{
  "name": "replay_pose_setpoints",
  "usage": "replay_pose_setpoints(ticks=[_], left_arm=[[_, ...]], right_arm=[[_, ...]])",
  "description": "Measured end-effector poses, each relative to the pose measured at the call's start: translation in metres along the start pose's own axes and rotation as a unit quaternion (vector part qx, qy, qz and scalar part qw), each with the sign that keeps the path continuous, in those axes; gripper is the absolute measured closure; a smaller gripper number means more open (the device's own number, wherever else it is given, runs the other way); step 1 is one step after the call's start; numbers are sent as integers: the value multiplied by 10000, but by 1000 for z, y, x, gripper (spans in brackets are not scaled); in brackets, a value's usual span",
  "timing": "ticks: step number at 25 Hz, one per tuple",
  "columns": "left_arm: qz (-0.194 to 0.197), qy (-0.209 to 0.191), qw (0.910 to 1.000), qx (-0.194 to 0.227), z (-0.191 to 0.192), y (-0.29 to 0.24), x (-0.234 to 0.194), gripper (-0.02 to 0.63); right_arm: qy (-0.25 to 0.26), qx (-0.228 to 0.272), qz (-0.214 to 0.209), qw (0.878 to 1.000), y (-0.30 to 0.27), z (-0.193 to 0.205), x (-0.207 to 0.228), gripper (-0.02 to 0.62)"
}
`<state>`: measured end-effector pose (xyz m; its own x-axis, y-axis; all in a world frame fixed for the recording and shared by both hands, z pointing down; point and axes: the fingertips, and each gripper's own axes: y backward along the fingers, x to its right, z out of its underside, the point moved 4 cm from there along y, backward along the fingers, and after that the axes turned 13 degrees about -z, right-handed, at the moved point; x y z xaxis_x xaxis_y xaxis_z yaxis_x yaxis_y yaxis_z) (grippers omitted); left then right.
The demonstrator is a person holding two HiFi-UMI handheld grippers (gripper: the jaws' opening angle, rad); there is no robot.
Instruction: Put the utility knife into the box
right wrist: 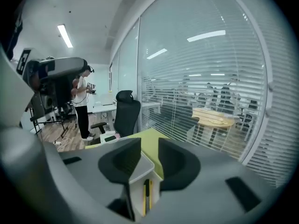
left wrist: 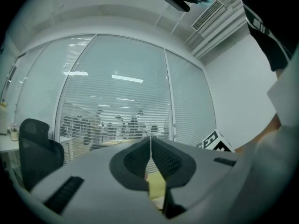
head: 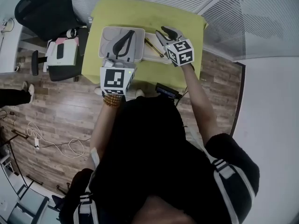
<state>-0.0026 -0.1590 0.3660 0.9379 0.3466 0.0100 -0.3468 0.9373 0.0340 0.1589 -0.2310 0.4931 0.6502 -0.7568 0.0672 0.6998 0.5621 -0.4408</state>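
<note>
The right gripper [right wrist: 149, 149] stands wide open, holding nothing, above the box [right wrist: 136, 188]. The left gripper [left wrist: 150, 146] has its jaws pressed together, empty. The utility knife [right wrist: 146, 197] lies inside the box, just below the right jaws.

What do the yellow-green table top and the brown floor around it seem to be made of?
Yellow-green table top: probably matte laminate or painted board; flat, even colour, no grain. A cloth cover is possible.
Brown plank floor: wood or wood-look laminate; staggered planks with grain streaks, little shine.
</note>
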Motion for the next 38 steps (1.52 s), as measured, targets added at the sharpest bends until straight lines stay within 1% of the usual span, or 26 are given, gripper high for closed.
replay_pose_setpoints(ticks=[8, 14, 18, 21, 27, 31, 35, 38], left_arm=[[93, -21, 9999, 70, -7, -8, 8, 586], [180, -147, 9995, 224, -21, -18, 8, 586], [98, -39, 9996, 272, -24, -22, 7, 586], [89, 45, 9996, 259, -24, -22, 12, 586], [149, 81, 9995, 265, -22, -23, 22, 586], [181, 44, 9994, 285, -23, -22, 28, 586], [192, 24, 9994, 304, -24, -19, 33, 586], [196, 20, 9993, 309, -23, -18, 37, 586]], right_arm=[[398, 518, 32, 9979, 23, -49, -12, 488], [667, 871, 22, 9940, 38, -81, -26, 494], [931, 1095, 46, 9896, 50, -99, -39, 499], [1028, 1318, 75, 9859, 63, -109, -50, 505], [1251, 1738, 452, 9758, 88, -123, -64, 523], [1236, 1954, 721, 9702, 103, -127, -69, 531], [1094, 2152, 974, 9655, 117, -125, -74, 535], [1120, 2206, 1162, 9619, 123, -121, -75, 538]])
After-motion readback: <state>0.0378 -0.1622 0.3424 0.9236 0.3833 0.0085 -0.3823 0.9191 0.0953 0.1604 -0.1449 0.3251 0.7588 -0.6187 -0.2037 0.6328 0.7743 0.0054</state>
